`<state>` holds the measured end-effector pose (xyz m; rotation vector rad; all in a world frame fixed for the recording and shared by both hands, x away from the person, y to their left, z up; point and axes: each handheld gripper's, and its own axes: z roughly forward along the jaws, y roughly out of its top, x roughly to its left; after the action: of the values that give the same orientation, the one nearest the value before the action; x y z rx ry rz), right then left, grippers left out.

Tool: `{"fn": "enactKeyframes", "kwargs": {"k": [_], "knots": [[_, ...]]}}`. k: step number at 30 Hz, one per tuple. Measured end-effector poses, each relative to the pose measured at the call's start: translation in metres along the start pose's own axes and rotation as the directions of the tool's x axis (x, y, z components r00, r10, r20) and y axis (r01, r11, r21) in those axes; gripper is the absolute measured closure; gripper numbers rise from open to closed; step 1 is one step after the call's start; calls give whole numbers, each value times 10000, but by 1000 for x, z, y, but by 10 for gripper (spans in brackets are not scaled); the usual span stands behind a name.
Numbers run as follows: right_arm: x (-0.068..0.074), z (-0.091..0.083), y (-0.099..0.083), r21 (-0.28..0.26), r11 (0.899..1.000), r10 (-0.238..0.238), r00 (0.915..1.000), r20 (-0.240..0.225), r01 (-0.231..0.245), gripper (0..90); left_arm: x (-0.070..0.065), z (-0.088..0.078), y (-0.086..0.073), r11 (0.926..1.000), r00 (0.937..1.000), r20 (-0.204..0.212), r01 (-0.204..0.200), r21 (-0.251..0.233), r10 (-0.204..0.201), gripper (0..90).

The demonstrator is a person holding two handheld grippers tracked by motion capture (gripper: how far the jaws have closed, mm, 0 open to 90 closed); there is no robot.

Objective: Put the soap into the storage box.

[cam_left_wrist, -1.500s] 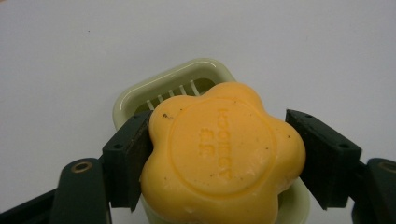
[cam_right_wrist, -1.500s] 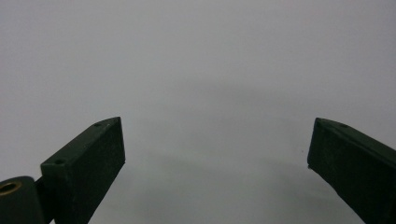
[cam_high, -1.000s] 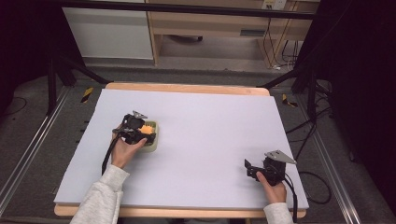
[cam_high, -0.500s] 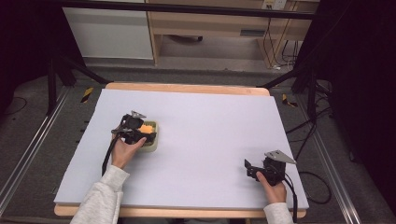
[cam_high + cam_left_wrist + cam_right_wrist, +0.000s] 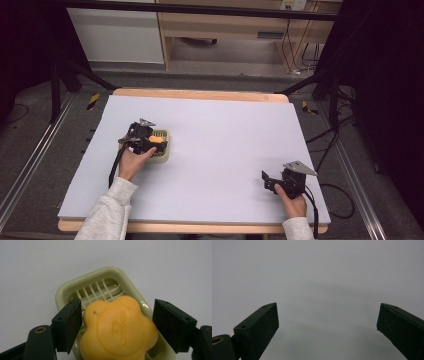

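Orange soap (image 5: 117, 327) is sitting in the pale green dish (image 5: 75, 287) between the left claw's (image 5: 117, 322) parted jaws, apparently just released; withdrawing comes next. Right claw (image 5: 327, 322) is idling open near the table (image 5: 225, 125) edge.

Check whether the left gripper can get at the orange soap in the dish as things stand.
Probably yes. The left gripper is open with its jaws on either side of the flower-shaped orange soap, which lies in the pale green soap dish. Nothing sits between the jaws and the soap.
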<state>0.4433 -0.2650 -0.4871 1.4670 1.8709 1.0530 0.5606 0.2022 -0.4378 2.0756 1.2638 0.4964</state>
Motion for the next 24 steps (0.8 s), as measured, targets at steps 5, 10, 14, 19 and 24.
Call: {"fn": "enactKeyframes", "kwargs": {"k": [5,10,14,19,24], "knots": [[0,0,0,0,10000,-5,10000,9,5,44,-3,-10,4,9993,9999,2,-127,-345,127,224],[0,0,0,4,10000,11,10000,8,-11,44,-1,-12,2,9998,10000,-56,-60,-178,59,213],[0,0,0,-1,10000,12,10000,7,-12,44,-1,-18,1,9997,9999,-75,-151,-184,150,208],[0,0,0,1,10000,27,10000,-3,-27,44,-2,-30,-5,9989,9997,-39,-246,-400,245,206],[0,0,0,5,10000,23,10000,-12,-23,45,1,-42,-14,9970,9999,-38,-162,-751,159,224]]}}
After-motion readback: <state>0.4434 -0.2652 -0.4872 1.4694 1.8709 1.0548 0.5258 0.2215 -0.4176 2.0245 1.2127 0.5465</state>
